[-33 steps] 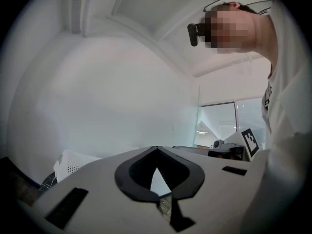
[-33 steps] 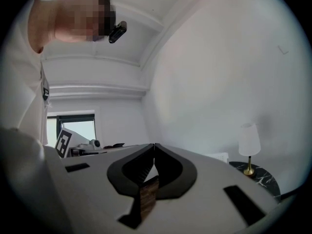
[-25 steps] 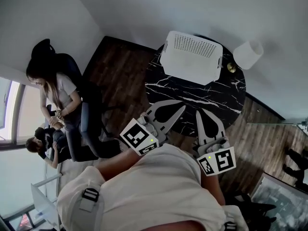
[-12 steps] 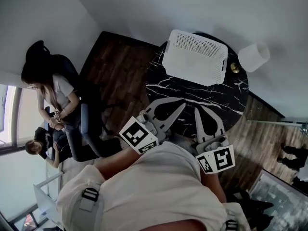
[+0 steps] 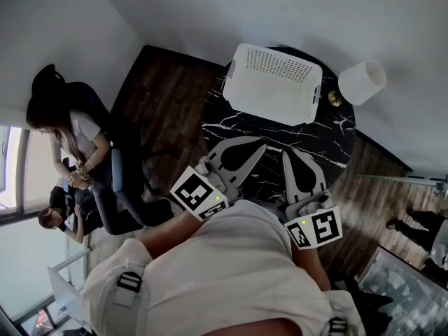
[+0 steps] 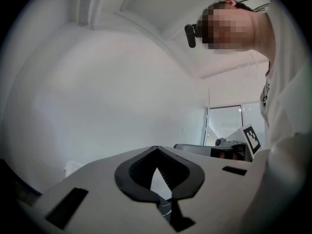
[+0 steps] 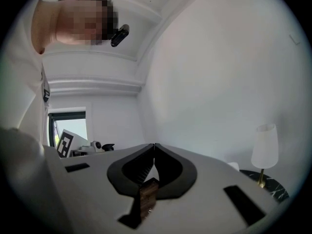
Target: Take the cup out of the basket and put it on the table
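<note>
A white perforated plastic basket point(image 5: 273, 84) is set at 12 o'clock on the round, white-veined black marble table point(image 5: 280, 144), with a white-shaded lamp point(image 5: 360, 82) at 2 o'clock. The cup cannot be made out inside the basket. The left gripper point(image 5: 260, 147) and right gripper point(image 5: 289, 155) are held at 6 o'clock, jaws pressed together on nothing.

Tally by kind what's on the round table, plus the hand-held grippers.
Basket: 1
Lamp: 1
Hand-held grippers: 2 (left hand-held gripper, right hand-held gripper, both shut and empty)
Total: 4
</note>
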Motion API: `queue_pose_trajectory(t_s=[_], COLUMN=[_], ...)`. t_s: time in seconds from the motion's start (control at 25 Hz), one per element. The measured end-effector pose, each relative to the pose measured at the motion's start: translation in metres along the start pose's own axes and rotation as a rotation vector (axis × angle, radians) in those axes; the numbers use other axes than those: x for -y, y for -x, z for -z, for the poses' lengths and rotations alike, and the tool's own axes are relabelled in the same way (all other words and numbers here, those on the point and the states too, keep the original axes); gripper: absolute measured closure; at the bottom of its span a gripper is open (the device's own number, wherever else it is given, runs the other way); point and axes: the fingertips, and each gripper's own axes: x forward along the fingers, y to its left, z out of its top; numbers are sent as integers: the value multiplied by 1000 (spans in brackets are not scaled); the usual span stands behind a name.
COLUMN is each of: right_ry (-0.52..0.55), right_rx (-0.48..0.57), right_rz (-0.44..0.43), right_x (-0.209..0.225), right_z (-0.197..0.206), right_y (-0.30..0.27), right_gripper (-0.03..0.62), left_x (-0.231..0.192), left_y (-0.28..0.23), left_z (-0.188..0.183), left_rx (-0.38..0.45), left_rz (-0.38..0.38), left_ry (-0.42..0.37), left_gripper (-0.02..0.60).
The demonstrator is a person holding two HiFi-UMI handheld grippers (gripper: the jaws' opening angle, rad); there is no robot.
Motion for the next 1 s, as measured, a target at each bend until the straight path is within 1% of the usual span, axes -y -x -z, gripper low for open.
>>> queue_pose_trajectory(t_s=[0.24,0.56,0.8,1.0], right_ry=[-4,-2,-2,-5], right_rx=[2,4,-8,-23], right_rz=[19,41,39,18], right_x=[26,52,66,70], right_z=[-3,-4,-2,2], right_y=[10,15,11,4], right_gripper=[585,585,585,585], left_x=[5,5,0,-7], left_y=[-27,-50,-63,-67], left_z=[7,15,22,25], left_rx=[-15,-30,-42,-46], left_rz=[11,22,17,1], left_ry=[2,5,12,20], left_gripper=[575,575,575,575])
